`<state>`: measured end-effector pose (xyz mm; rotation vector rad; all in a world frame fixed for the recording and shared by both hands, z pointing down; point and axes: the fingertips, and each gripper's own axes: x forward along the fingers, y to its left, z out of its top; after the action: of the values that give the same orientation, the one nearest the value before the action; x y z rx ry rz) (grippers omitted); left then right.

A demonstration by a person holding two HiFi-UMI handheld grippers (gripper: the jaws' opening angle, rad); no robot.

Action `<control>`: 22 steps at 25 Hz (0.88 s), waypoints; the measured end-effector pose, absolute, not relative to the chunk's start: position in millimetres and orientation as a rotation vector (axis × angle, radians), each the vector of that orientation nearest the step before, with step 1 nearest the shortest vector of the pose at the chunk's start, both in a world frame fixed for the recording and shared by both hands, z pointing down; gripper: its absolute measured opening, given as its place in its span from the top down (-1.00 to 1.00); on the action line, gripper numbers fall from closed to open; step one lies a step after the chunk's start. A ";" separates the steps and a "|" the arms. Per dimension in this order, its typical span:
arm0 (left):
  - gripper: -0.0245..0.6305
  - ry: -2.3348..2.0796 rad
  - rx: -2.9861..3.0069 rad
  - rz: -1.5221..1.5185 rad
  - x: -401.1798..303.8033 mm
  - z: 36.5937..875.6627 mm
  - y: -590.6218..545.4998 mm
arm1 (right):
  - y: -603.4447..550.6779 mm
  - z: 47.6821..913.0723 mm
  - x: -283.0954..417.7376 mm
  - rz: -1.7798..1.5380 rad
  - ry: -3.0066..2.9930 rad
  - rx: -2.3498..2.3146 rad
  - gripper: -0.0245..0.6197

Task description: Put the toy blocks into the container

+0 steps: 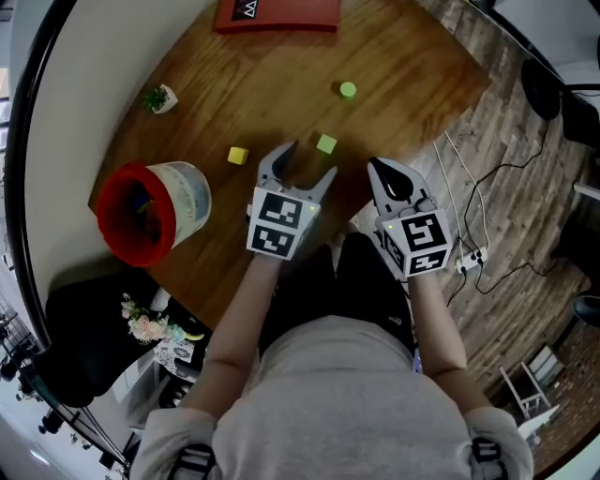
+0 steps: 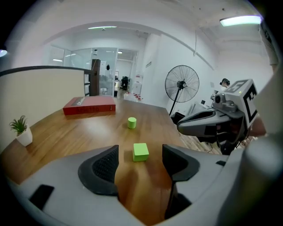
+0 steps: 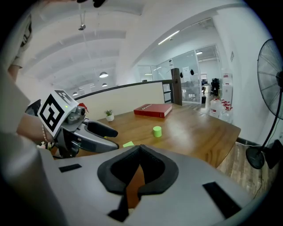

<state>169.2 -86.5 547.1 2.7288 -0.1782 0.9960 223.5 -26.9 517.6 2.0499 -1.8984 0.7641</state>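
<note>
**Left claw spread around the green cube, right claw closed and empty**

From the head view, the left gripper (image 1: 307, 161) hangs over the table (image 1: 262, 94) with its jaws apart. The cube (image 1: 326, 143) sits just beyond its right jaw tip. The left gripper view gives the closer reading. There the cube (image 2: 140, 152) rests flat on the wood in the gap between the two pads, a little ahead of them, and neither pad touches it.

The right gripper (image 1: 378, 167) is beside the left one, near the table's edge. Its own view shows the jaws (image 3: 140, 150) pressed together with nothing between them, only a strip of wood showing below. That view also takes in the left gripper from the side, with just a sliver of the cube visible past its jaw.

Only the head view shows the container (image 1: 192, 192), a red-rimmed tub at the table's left, well apart from both grippers. It also shows a yellow block (image 1: 238, 156), which lies between the container and the left gripper. Neither gripper view picks up these two.

The green cylinder (image 1: 348, 90) stands upright further out on the table, and all three views show it. Beyond it a red book (image 1: 277, 14) lies at the far edge, and a small potted plant (image 1: 159, 97) is off to the left.

A standing fan (image 2: 181, 84) appears only in the gripper views.
</note>
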 end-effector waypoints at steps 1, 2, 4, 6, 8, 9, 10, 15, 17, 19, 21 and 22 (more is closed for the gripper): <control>-0.01 -0.176 2.721 0.994 172.5 551.2 -88.6 | -26.7 520.7 224.9 0.772 -1.892 2.055 0.90; -0.01 -0.169 2.715 0.994 176.3 554.8 -89.7 | -26.4 523.6 226.6 0.780 -1.885 2.059 0.90; 0.04 -0.143 2.712 1.005 184.5 561.1 -88.2 | -25.1 529.8 229.9 0.797 -1.873 2.066 0.90; 0.05 -0.114 2.714 1.029 191.4 567.6 -84.9 | -23.9 535.7 232.4 0.813 -1.864 2.069 0.90; 0.05 -0.097 2.712 1.059 197.0 574.3 -83.0 | -23.2 540.7 233.8 0.826 -1.860 2.068 0.90; 0.05 -0.097 2.715 1.075 198.9 577.2 -82.7 | -22.6 542.8 233.8 0.833 -1.860 2.065 0.90; 0.06 -0.102 2.719 1.093 200.1 579.7 -82.6 | -21.9 544.7 233.3 0.839 -1.860 2.063 0.90; 0.27 -0.160 2.700 1.185 198.6 593.8 -83.9 | -18.7 546.6 231.3 0.842 -1.868 2.080 0.90; 0.49 -0.196 2.687 1.201 197.7 597.2 -87.5 | -20.4 545.5 230.7 0.835 -1.884 2.076 0.90; 0.49 -0.208 2.685 1.207 197.7 597.9 -88.9 | -22.8 544.1 230.4 0.822 -1.902 2.059 0.90; 0.49 -0.215 2.682 1.217 196.3 597.0 -88.4 | -24.0 542.6 230.5 0.814 -1.913 2.045 0.90; 0.49 -0.221 2.682 1.220 194.8 595.7 -88.2 | -24.4 541.3 230.3 0.810 -1.917 2.041 0.90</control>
<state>194.8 -88.2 595.7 2.6823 -0.2210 1.2201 230.3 -24.4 541.3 2.0414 -1.9172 0.8101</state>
